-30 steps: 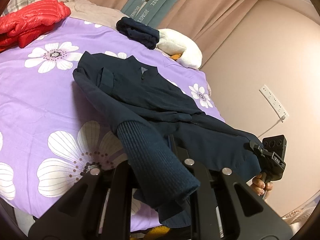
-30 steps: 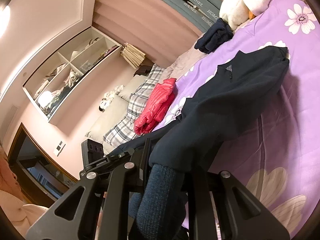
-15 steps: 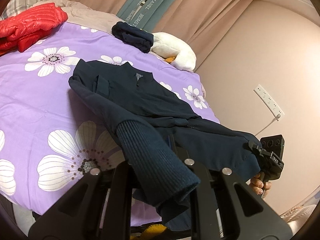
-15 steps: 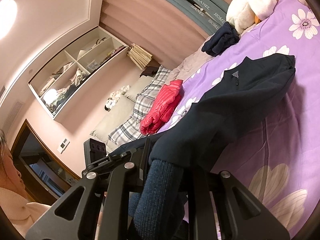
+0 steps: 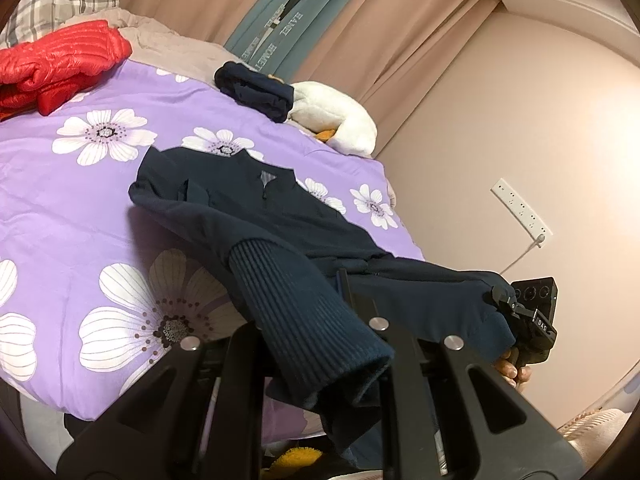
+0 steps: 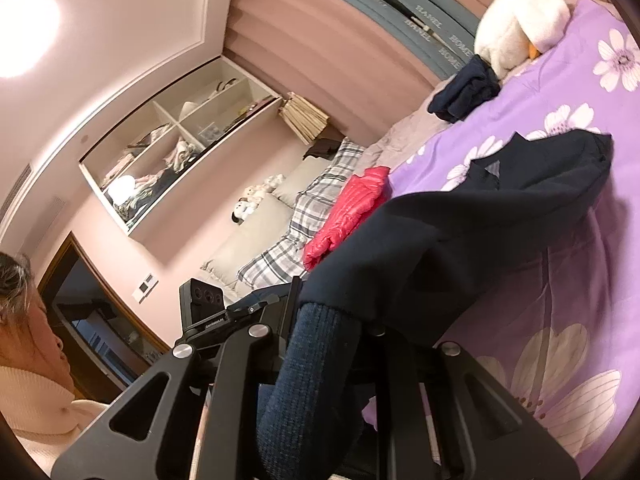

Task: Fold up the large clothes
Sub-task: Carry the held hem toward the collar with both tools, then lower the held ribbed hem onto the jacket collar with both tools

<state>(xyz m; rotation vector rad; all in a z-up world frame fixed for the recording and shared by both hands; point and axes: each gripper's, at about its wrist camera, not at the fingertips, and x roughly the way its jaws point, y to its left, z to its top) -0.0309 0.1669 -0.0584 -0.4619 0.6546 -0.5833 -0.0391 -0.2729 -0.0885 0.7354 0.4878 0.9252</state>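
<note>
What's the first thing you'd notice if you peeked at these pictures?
A big dark navy jacket stretches over the purple flowered bedspread, its ribbed cuffs pinched in the left gripper and the right gripper near the bed's edge. Behind it, a bright red puffy jacket lies near the plaid pillows, and a white plush toy sits by the curtains beside a small folded navy garment.

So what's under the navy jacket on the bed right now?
Under the navy jacket lies the purple flowered bedspread, with petals showing at its edges. Anything else beneath it is covered.
</note>
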